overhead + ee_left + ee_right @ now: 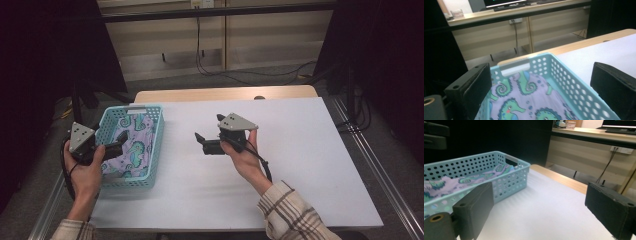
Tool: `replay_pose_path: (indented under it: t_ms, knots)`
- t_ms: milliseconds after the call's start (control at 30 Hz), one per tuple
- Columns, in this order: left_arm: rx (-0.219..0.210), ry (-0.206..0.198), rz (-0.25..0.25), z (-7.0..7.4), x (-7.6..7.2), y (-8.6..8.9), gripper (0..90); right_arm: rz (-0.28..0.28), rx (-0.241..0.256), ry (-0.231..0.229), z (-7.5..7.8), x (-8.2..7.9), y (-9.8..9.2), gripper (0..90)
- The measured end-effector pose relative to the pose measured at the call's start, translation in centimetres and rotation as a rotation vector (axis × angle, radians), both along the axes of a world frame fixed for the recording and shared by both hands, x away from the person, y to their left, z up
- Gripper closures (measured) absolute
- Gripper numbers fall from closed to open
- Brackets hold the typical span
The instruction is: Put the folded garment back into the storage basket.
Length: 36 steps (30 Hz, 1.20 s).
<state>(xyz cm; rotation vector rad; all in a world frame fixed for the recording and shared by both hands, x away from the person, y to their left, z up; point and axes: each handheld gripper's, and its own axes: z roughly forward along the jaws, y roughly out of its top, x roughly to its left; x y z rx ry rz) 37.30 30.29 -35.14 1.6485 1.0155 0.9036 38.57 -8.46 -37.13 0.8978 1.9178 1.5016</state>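
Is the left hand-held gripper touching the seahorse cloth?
Apart. In the left gripper view, the cloth lies in the basket beyond the open jaws of the left hand-held gripper.

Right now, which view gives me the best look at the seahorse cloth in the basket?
The left gripper view: it looks straight down into the basket, so the seahorse cloth shows sharp and close. The high view shows the whole cloth lying inside, smaller. The right gripper view catches the cloth side-on, partly behind the perforated wall.

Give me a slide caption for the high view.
Left gripper open over a seahorse-print cloth in a blue basket; right gripper open above the table.
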Motion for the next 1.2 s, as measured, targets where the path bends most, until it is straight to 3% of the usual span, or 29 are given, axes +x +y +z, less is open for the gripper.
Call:
replay_pose_path:
  t_ms: [133,267,433,533,667,833,967,1033,1067,1200]
  knots:
    - [0.045,0.01,-0.027,0.0,-1.6,-0.6,3.3,-0.024,0.0,-0.008,-0.1,-0.6,-1.7,7.8]
    - [0.005,-0.017,-0.02,0.1,-2.7,-0.9,3.1,-0.046,-0.004,-0.016,-0.1,-1.2,-3.2,7.8]
    - [0.036,-0.035,-0.005,-0.1,-4.0,-1.5,3.1,-0.076,-0.018,-0.034,-0.1,-2.1,-4.9,7.7]
    - [0.026,-0.029,-0.019,-0.2,-4.6,-1.9,2.8,-0.087,-0.025,-0.039,-0.2,-2.6,-5.7,7.7]
    - [-0.041,-0.032,-0.034,-0.7,-5.2,-2.3,2.5,-0.105,-0.029,-0.048,-0.1,-3.4,-7.0,7.7]
    - [-0.057,-0.026,-0.051,-1.2,-5.5,-2.7,2.4,-0.135,-0.03,-0.053,-0.2,-4.6,-8.8,7.7]
    - [-0.099,-0.02,-0.071,-1.2,-6.0,-3.5,2.4,-0.148,-0.038,-0.055,-0.3,-5.0,-9.7,7.7]
    - [-0.101,-0.03,-0.087,-0.9,-6.5,-4.0,2.3,-0.166,-0.043,-0.039,-0.6,-5.4,-10.5,7.7]
    - [-0.112,-0.057,-0.092,-0.6,-6.8,-4.4,2.3,-0.177,-0.048,-0.038,-0.6,-5.6,-10.8,7.3]
    - [-0.129,-0.074,-0.084,-0.9,-7.0,-4.9,2.3,-0.2,-0.037,-0.042,-0.5,-6.2,-11.7,5.5]
